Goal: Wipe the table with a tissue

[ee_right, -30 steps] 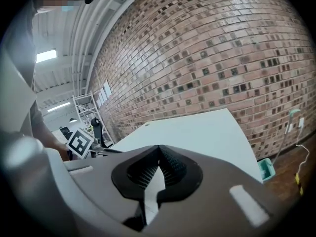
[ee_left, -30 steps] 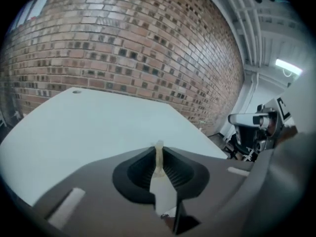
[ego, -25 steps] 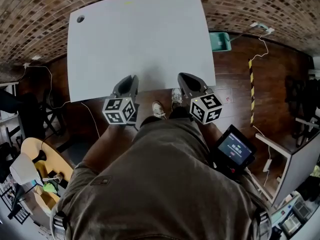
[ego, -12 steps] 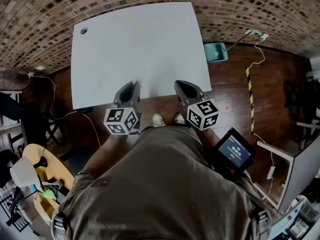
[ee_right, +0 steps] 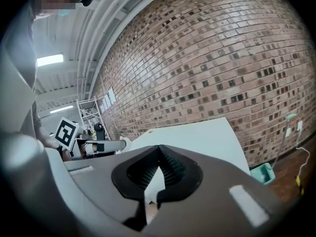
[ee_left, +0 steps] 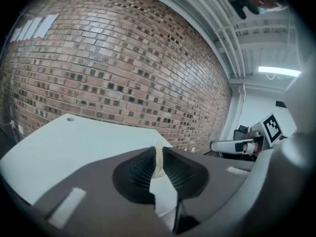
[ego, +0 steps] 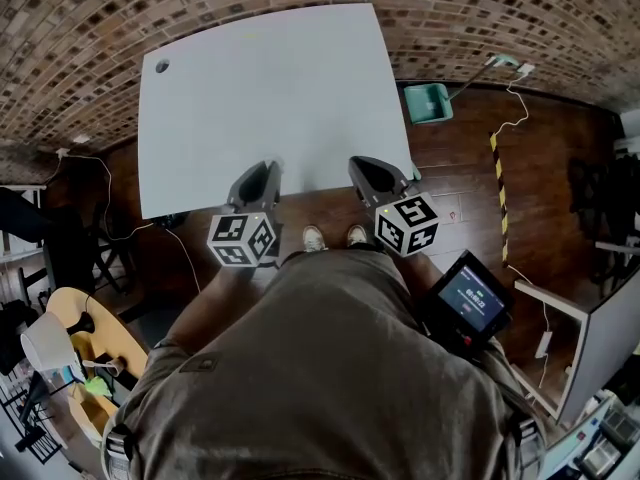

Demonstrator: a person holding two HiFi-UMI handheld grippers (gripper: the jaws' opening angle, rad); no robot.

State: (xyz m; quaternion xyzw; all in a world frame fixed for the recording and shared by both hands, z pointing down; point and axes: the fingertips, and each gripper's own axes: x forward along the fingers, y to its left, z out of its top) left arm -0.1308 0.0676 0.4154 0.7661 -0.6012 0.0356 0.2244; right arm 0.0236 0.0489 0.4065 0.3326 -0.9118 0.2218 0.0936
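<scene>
Left gripper view: left gripper (ee_left: 158, 154) clamped on a thin pale tissue (ee_left: 159, 163), pinched upright between the pads, at the near edge of the table (ego: 270, 88). Right gripper (ee_right: 160, 147) closed, nothing in it. Tissue should be light, soft and tear-prone: keep a mid pinch, press lightly or it bunches

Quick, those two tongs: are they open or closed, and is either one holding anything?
Left tongs: closed on a pale tissue.
Right tongs: closed, nothing between them.
</scene>
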